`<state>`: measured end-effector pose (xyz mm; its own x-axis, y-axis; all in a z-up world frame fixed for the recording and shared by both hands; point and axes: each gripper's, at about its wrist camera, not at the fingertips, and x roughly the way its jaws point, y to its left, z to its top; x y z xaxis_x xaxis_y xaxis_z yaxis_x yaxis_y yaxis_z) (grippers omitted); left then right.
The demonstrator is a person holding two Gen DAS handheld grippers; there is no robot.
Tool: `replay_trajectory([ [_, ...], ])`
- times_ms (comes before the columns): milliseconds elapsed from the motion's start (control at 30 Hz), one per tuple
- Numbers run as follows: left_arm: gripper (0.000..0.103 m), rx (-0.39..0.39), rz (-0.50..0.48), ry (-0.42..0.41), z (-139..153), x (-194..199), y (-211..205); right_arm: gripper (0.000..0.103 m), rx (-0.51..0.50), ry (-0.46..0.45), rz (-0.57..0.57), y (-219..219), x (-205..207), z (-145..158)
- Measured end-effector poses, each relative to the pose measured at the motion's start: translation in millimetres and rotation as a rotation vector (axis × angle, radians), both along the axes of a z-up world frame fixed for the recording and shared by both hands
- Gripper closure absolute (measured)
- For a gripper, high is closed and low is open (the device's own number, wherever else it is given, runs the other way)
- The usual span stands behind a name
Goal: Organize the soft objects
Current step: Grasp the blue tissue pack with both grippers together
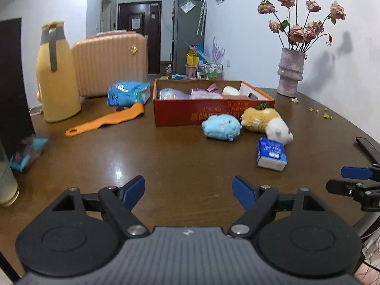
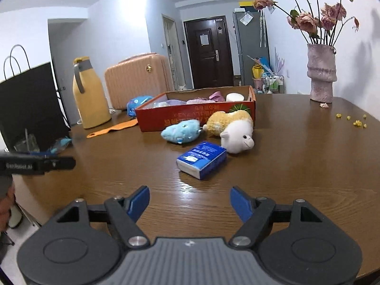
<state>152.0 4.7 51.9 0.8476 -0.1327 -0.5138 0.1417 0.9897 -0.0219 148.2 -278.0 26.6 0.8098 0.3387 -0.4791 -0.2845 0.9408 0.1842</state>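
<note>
A light blue plush [image 1: 222,127] [image 2: 181,131] and a yellow-and-white plush [image 1: 266,122] [image 2: 234,129] lie on the brown table in front of a red cardboard box [image 1: 201,114] [image 2: 190,116] that holds several soft items. A blue tissue pack [image 1: 271,154] [image 2: 201,160] lies nearer to me. My left gripper [image 1: 188,192] is open and empty over the table's near part, well short of the toys. My right gripper [image 2: 190,200] is open and empty too, a little short of the tissue pack. The right gripper [image 1: 356,180] also shows at the left wrist view's right edge.
A yellow jug [image 1: 57,76], a pink suitcase [image 1: 109,64], a blue packet [image 1: 128,93] and an orange comb [image 1: 106,120] stand at the back left. A vase of dried roses [image 1: 291,71] [image 2: 320,73] is back right. A black bag [image 2: 28,104] stands left.
</note>
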Motion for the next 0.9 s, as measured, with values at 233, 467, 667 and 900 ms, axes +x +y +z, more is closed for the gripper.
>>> replay_trajectory([
  [233, 0.021, -0.002, -0.057, 0.036, -10.3, 19.3, -22.4, 0.031, 0.041, 0.037, 0.005, 5.2, 21.4, -15.9],
  [467, 0.023, -0.020, -0.011, 0.082, -20.3, 53.4, -21.3, 0.034, 0.064, 0.075, -0.013, 22.3, 83.1, -28.9],
  [667, 0.032, -0.031, 0.043, 0.107, -26.9, 88.2, -13.1, 0.038, 0.179, 0.035, 0.309, 49.4, 107.3, -21.8],
  [900, 0.047, -0.229, -0.055, 0.219, -41.5, 141.7, -17.9, 0.045, 0.151, 0.104, 0.033, 16.7, 145.1, -20.9],
])
